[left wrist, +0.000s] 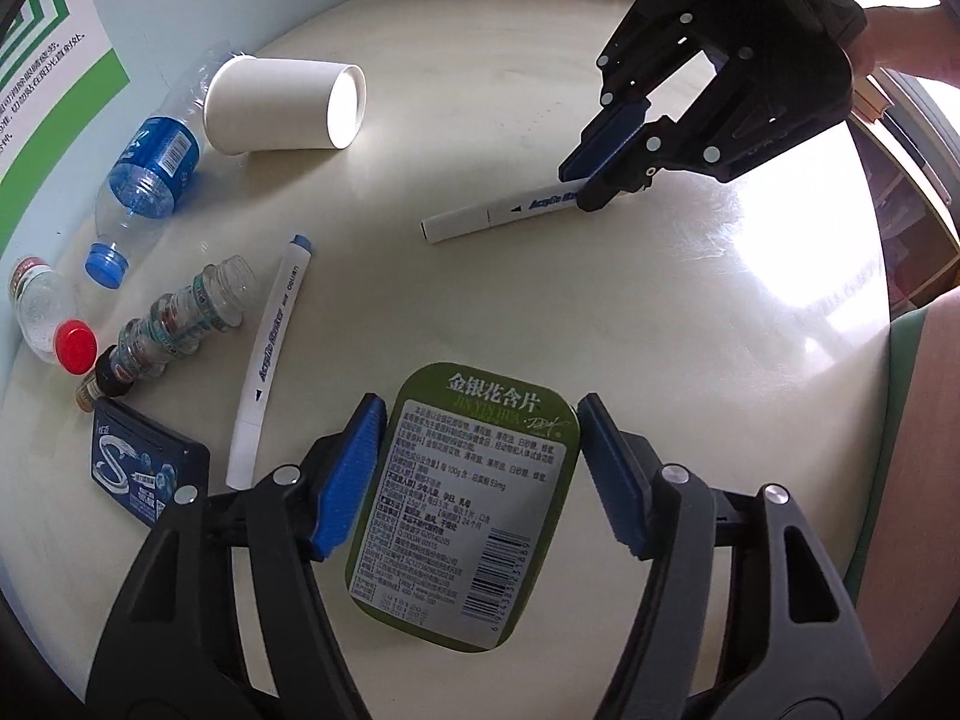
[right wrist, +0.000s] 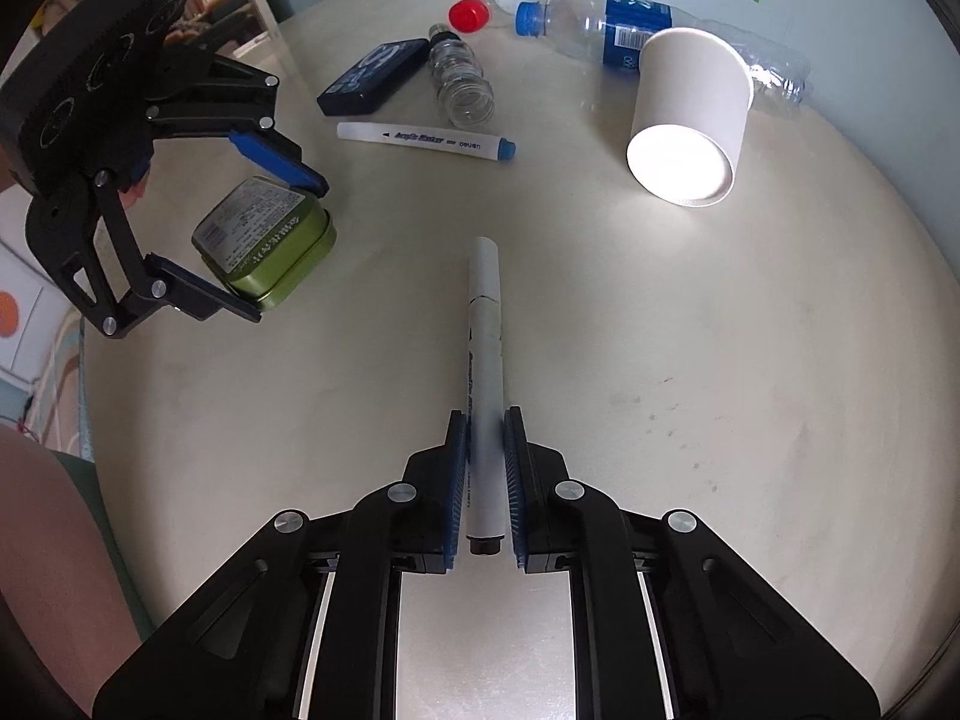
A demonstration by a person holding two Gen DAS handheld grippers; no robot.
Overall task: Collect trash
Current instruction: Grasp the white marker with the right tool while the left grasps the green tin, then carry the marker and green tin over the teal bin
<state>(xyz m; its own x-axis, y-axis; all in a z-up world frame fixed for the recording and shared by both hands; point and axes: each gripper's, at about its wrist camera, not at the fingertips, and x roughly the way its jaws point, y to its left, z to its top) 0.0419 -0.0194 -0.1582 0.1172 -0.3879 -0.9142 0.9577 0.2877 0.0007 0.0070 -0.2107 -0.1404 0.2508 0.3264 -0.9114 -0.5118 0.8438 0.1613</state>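
**Both tongs on pickups**

Right gripper [right wrist: 486,468] is pinching the white marker [right wrist: 485,372] mid-desk; lift level so it can't pivot. Left gripper [left wrist: 480,480] is spread around the green tin [left wrist: 465,504], pads apparently not touching; centre it, then squeeze. Paper cup [right wrist: 690,120] and bottles lie near the far edge.

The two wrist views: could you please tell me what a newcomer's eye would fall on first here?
Most striking is the green lozenge tin, label up on the round table, lying between the left gripper's blue pads, which have not closed on it. Next, the right gripper is shut on a white acrylic marker lying along the table. Behind them lie a tipped white paper cup and empty plastic bottles.
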